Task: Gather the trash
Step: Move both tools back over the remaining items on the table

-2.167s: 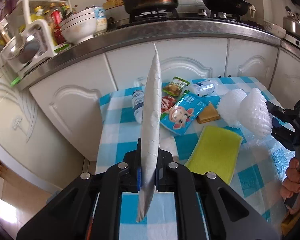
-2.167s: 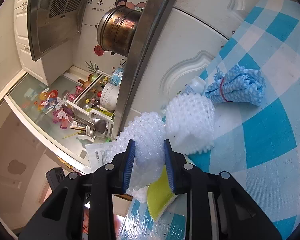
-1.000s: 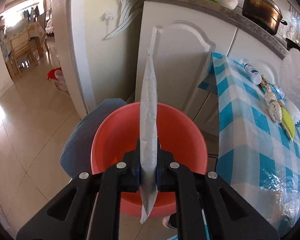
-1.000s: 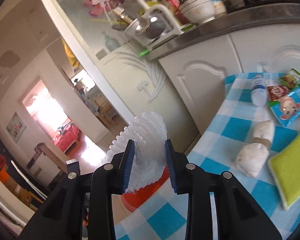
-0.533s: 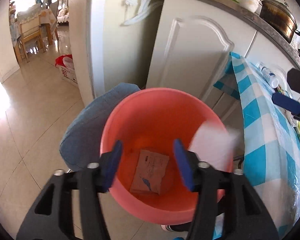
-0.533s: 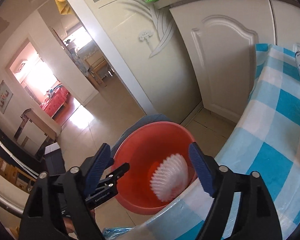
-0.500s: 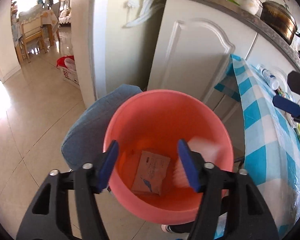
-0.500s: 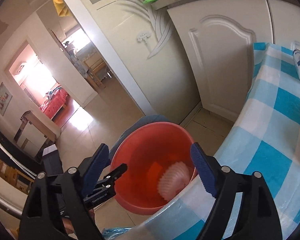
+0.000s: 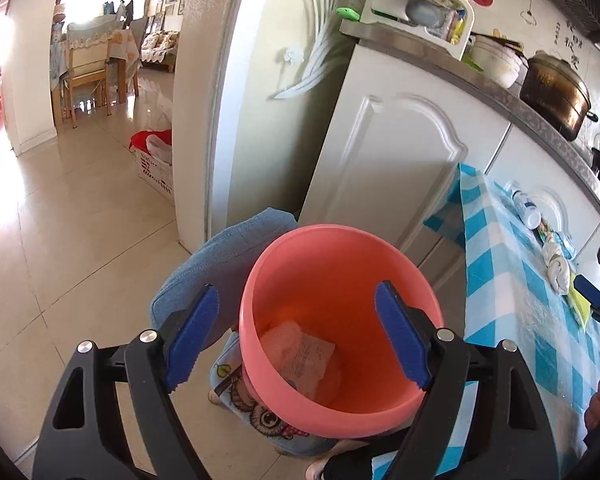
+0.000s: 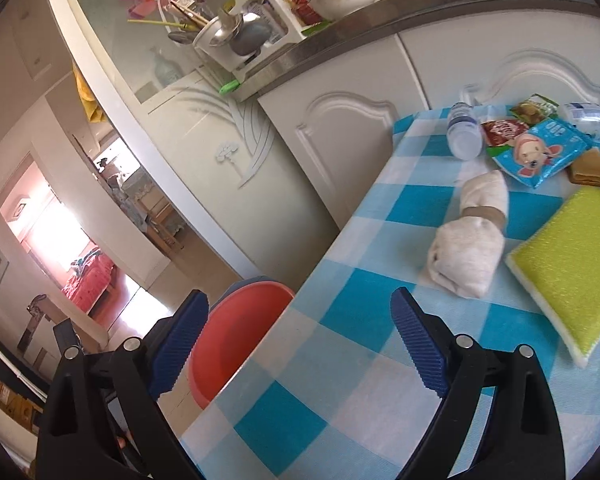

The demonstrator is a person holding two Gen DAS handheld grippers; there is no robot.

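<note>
Flanking bucket (image 9: 340, 264): cabinet (image 9: 384, 168); table (image 9: 512, 280)

Pale wrapper (image 9: 300, 354) lies inside coral bucket (image 9: 260, 280).

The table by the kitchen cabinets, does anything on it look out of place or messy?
Yes. Snack wrappers lie jumbled at the far end of the checked table, with a plastic bottle tipped on its side next to them. A rolled white cloth and a yellow sponge lie nearer. Nothing looks spilled.
</note>
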